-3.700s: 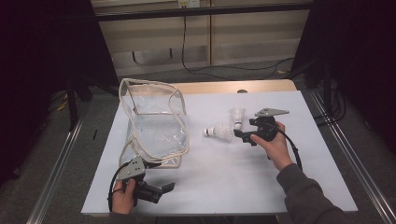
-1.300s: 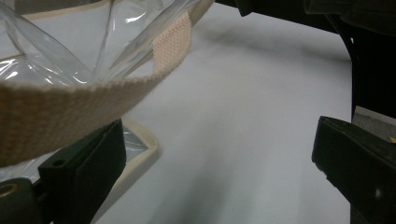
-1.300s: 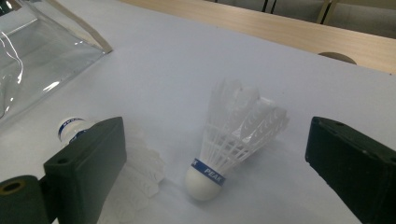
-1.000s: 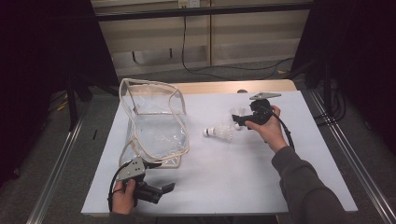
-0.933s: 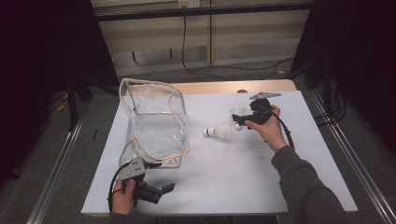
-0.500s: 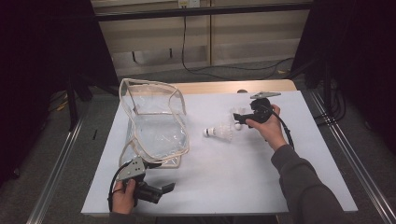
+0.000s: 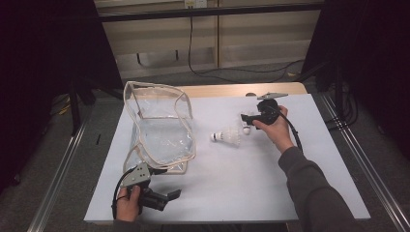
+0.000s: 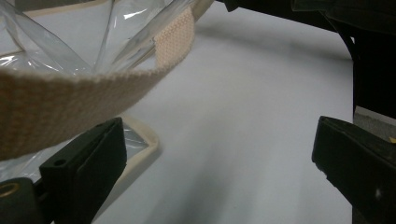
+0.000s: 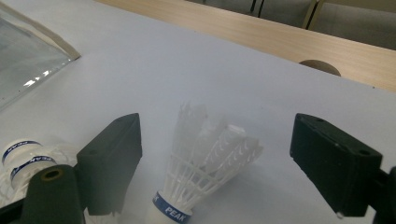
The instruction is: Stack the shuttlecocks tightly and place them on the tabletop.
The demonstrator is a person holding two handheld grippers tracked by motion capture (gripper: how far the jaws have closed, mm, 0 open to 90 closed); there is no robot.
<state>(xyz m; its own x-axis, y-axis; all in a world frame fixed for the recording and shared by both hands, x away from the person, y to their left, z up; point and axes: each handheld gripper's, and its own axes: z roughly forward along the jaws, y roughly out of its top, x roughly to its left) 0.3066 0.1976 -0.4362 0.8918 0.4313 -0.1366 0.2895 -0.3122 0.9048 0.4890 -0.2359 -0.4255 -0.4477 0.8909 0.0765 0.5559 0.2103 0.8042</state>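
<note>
Your right gripper [image 9: 215, 154] stands over a shuttlecock [image 9: 201, 163] on the white table cover [image 7: 251, 179]. Its jaws are wide apart and have just been closing in; the shuttlecock sits between them, and neither pad touches it yet. A second shuttlecock [image 7: 227, 137] lies just beside the first, toward the clear bag [image 7: 162, 125].

Expect almost no weight. The feather skirt is thin, springy and easily crushed; the rounded base with the blue band is the firm part. Take hold low, at or just above the band, and close only until the pads bear. A grip across the open skirt will bend the vanes and may let the piece tip out.

Your left gripper [image 7: 155, 199] rests at the near edge of the table, jaws open and holding nothing. The bag's woven strap [image 8: 56, 102] appears to pass in front of one jaw; contact cannot be confirmed from that close view.
</note>
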